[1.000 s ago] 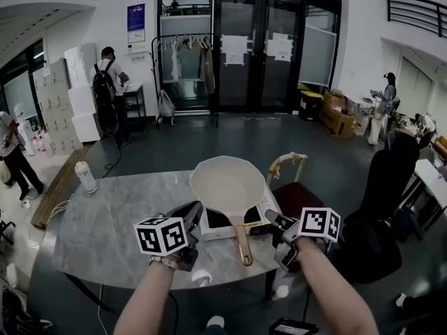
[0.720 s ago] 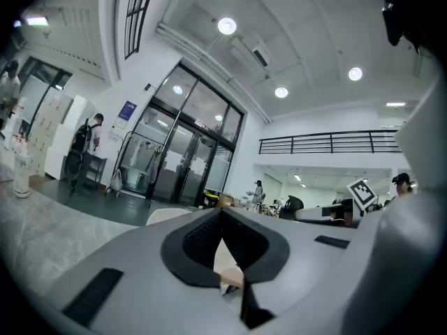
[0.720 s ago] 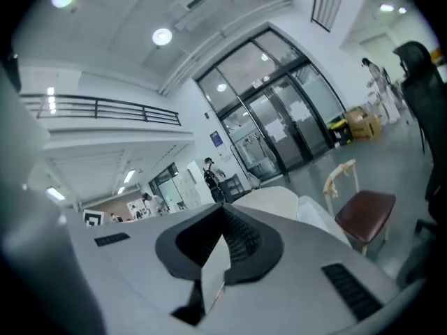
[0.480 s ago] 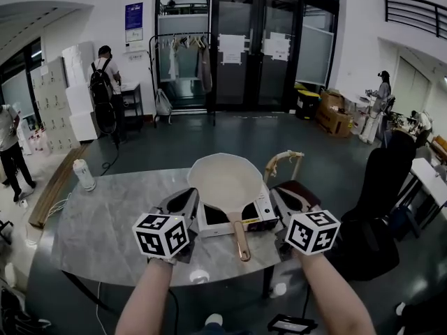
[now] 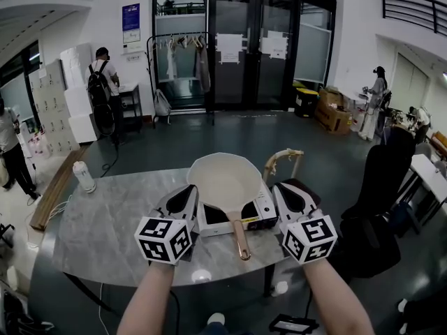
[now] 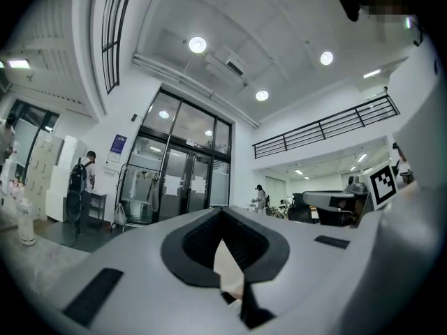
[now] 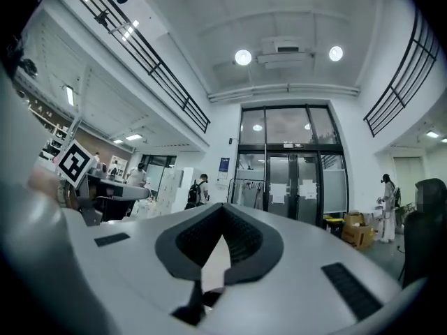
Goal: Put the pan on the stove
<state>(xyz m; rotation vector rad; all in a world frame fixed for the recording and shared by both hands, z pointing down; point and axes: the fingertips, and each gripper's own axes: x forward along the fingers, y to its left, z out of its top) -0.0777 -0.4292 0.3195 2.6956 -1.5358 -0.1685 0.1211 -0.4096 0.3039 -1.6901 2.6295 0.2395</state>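
A cream pan [image 5: 227,181] sits on the white and black portable stove [image 5: 260,213] at the middle of the grey marble table [image 5: 105,222]. Its tan handle [image 5: 240,237] points toward me. My left gripper [image 5: 188,190] hangs just left of the stove, shut and empty. My right gripper [image 5: 281,188] hangs just right of the stove, also shut and empty. Neither touches the pan. In the left gripper view the left gripper [image 6: 225,211] has its jaws together and points level into the hall. The right gripper view shows the same of the right gripper [image 7: 223,208].
A white bottle [image 5: 84,176] stands at the table's far left. A wooden chair back [image 5: 283,160] rises behind the stove. A black seat [image 5: 383,187] is at the right. People stand far off by the lockers and boxes.
Both grippers rose from low at the table's front edge and rolled upright, so that they flank the stove. The pan and stove have not moved.
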